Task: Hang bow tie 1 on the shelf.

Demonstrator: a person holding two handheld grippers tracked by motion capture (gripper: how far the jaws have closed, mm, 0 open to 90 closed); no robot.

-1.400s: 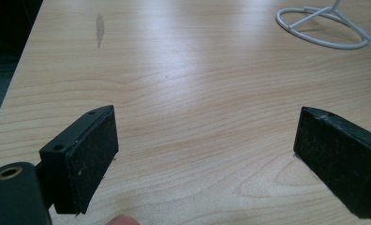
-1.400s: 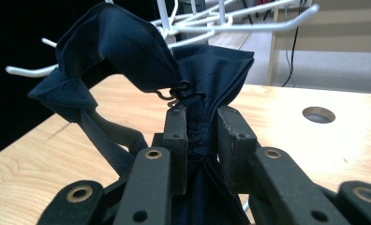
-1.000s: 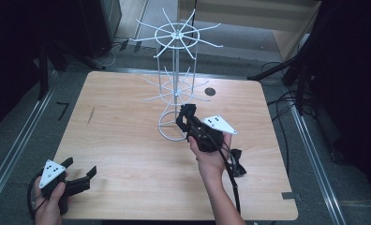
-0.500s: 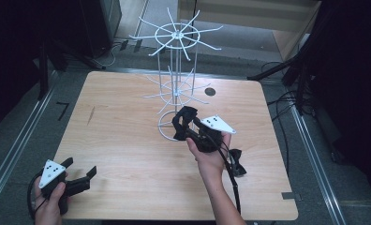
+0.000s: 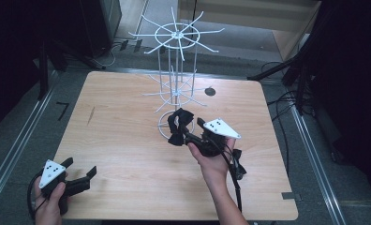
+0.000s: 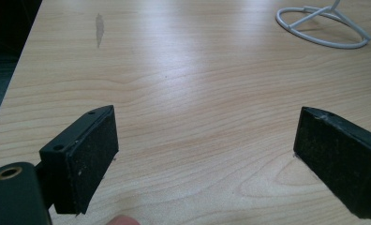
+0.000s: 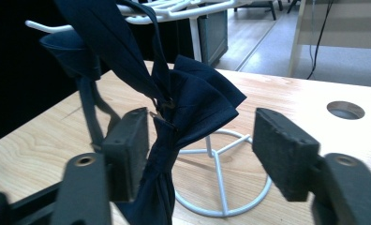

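A dark blue bow tie (image 7: 193, 103) hangs from a low arm of the white wire rack (image 5: 176, 70) in the middle of the tabletop (image 5: 122, 140). The right claw (image 5: 186, 133) is wide apart around it, one jaw touching the cloth. The left claw (image 5: 78, 171) sits wide apart at the near left corner, holding nothing.

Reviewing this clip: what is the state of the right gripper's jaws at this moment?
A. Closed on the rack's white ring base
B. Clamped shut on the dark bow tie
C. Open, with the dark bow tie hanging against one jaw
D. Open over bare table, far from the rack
C: in the right gripper view the right gripper has its jaws well apart, and the dark bow tie hangs beside one pad, above the white wire rack.
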